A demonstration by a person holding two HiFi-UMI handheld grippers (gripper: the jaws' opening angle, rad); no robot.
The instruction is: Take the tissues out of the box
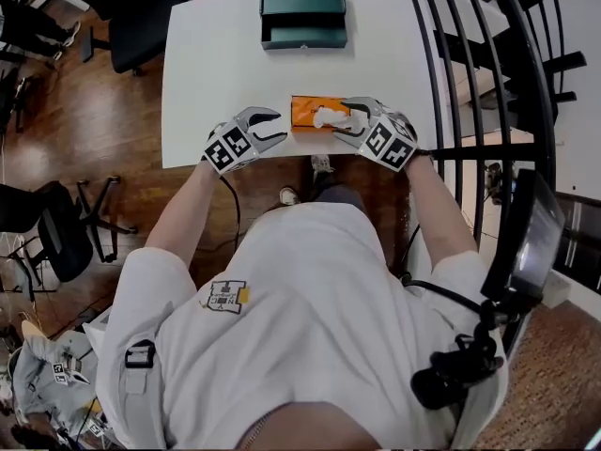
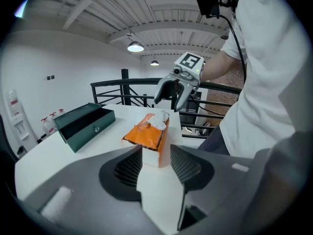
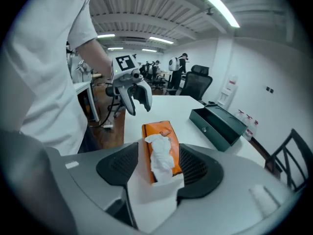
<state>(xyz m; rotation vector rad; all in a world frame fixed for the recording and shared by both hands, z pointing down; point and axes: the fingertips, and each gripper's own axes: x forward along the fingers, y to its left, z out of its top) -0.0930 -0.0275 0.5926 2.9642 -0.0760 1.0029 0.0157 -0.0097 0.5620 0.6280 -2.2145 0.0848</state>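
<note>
An orange tissue box point(image 1: 308, 111) lies near the front edge of the white table point(image 1: 216, 73). A crumpled white tissue point(image 1: 331, 116) sticks up from its slot. My right gripper point(image 1: 346, 126) is over the box's right end. Its jaws stand open, one on each side of the tissue point(image 3: 161, 156), and the pads do not press on it. My left gripper point(image 1: 270, 130) sits just off the box's left end, also open and holding nothing. In the left gripper view the box's white end point(image 2: 152, 153) shows between the jaws.
A dark green metal case point(image 1: 303, 13) stands open at the far side of the table. A black railing point(image 1: 470, 111) runs close along the table's right side. Office chairs point(image 1: 56, 228) stand on the wooden floor to the left.
</note>
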